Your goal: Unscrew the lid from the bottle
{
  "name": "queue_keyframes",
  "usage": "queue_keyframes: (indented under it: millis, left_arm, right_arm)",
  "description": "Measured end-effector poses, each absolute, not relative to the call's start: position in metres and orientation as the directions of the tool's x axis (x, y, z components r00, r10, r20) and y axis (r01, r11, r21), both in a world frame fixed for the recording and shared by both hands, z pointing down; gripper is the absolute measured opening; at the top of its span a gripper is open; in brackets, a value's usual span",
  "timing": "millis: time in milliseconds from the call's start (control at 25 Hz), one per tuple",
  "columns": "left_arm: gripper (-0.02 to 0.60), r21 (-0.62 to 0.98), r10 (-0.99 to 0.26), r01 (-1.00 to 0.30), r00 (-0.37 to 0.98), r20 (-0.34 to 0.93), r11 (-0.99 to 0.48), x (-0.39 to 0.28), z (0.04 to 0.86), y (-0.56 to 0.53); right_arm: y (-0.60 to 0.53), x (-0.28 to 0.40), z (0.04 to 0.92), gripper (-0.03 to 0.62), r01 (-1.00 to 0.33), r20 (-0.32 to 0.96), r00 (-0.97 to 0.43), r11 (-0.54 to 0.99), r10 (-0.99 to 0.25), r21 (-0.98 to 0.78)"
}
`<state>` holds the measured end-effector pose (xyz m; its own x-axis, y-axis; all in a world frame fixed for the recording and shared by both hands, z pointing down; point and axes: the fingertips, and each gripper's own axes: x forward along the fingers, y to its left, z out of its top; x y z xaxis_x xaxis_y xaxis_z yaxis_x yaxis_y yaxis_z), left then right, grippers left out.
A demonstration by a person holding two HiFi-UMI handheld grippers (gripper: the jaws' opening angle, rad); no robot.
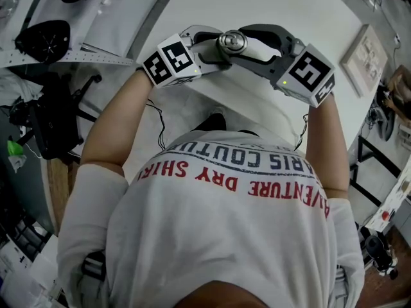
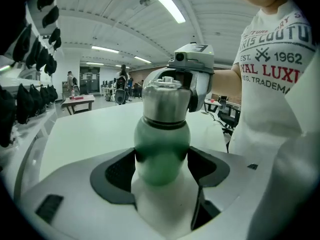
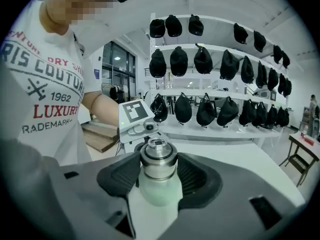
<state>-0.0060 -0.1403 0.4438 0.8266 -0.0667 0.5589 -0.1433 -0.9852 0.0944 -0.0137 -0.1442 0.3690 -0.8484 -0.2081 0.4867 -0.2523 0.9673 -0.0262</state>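
The left tongs (image 2: 162, 168) are clenching the green bottle (image 2: 162, 141), the right tongs (image 3: 159, 174) grasping its steel lid (image 3: 158, 160), perhaps too lightly, risking slippage when twisting.

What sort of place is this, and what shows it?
Probably a large indoor lab or workshop hall: white shelves lined with black caps, a long white table and ceiling strip lights.
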Motion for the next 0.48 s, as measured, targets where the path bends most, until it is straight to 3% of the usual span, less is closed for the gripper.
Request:
queue_keyframes:
  millis: [480]
  left_arm:
    - [0.344, 0.096, 0.077, 0.026, 0.812, 0.579, -0.995, -0.0107, 0.4448, -0.1394]
  right_arm:
    - [-0.1441, -0.0199, 0.3670, 0.235, -0.154, 0.503, -0.856, 0.988, -0.120, -0.026]
